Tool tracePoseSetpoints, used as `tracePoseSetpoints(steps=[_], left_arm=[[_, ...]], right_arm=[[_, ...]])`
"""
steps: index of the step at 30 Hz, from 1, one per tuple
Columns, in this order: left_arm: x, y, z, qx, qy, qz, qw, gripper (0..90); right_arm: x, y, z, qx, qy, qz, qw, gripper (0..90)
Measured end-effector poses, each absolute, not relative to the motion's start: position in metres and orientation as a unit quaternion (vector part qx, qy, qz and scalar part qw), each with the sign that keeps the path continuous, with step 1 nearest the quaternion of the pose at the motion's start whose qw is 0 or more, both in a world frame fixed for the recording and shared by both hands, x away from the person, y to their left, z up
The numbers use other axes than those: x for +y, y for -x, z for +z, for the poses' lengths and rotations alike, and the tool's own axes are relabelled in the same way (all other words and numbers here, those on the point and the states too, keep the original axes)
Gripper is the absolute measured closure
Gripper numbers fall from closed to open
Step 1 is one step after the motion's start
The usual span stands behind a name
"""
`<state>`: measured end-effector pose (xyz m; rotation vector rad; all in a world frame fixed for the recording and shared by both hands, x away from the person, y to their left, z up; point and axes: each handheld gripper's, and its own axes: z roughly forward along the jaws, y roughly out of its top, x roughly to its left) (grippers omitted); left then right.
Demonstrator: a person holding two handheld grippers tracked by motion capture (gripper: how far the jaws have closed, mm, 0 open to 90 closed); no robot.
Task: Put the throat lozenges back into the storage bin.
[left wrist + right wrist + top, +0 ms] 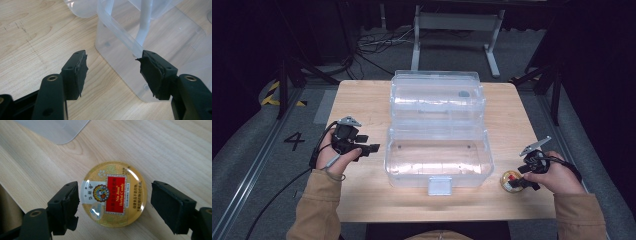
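both grippers' fingers spread wide, right gripper (pixel 113 205) straddling a round tin (pixel 113 194) on the wooden table (pixel 362 95).

my wooden table (pixel 362 100) stands on a grey carpet floor (pixel 522 50). beyond its far edge i see a grey metal stand (pixel 457 22) and tangled black cables (pixel 377 42). left of me the floor bears a black 4 (pixel 294 141) and yellow-black tape (pixel 273 92).
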<state>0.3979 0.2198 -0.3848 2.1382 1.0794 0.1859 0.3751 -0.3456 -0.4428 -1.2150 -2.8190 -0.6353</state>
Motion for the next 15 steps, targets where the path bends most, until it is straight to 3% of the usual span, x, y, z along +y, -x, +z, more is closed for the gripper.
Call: tracePoseSetpoints(steps=[15], left_arm=[[0.220, -0.398, -0.385, 0.420, -0.830, 0.072, 0.360, 38.6]], right_arm=[[-0.336, -0.376, -0.463, -0.904, 0.388, -0.179, 0.006, 17.2]])
